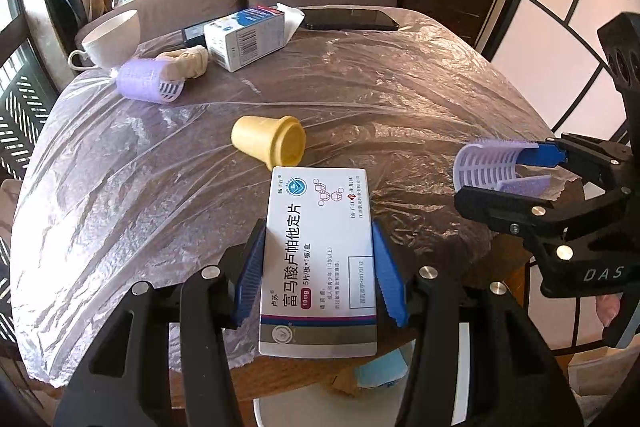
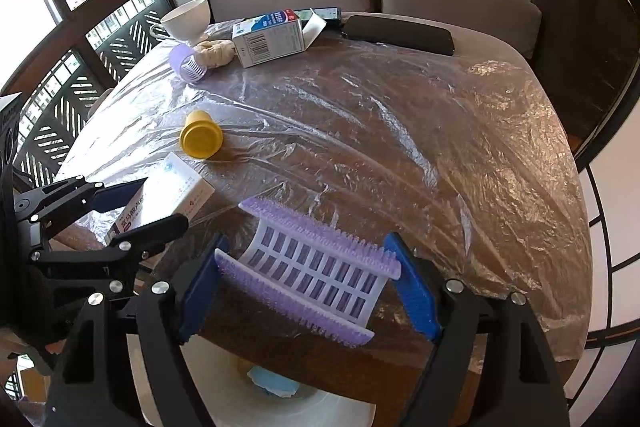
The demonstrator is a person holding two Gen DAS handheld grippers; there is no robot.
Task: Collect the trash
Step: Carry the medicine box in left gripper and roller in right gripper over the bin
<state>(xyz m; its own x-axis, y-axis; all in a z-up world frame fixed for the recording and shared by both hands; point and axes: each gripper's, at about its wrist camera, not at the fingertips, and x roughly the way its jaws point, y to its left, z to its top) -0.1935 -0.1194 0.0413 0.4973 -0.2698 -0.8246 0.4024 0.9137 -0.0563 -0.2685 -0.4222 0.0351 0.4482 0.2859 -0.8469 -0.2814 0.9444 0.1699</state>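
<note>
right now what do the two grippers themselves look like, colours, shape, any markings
Both match. The left gripper and right gripper have angular black frames with cut-out openings and round silver bolt heads at the joints. Each finger ends in a flat blue pad with a ribbed, saw-toothed face. Seen from the left wrist camera, the right gripper's black body carries pale letters reading DAS. No cables or sleeves show.

White medicine box (image 1: 320,259) with purple stripe, lilac hair roller (image 2: 316,267), yellow cup (image 1: 269,143), blue fingers (image 1: 390,277).
</note>
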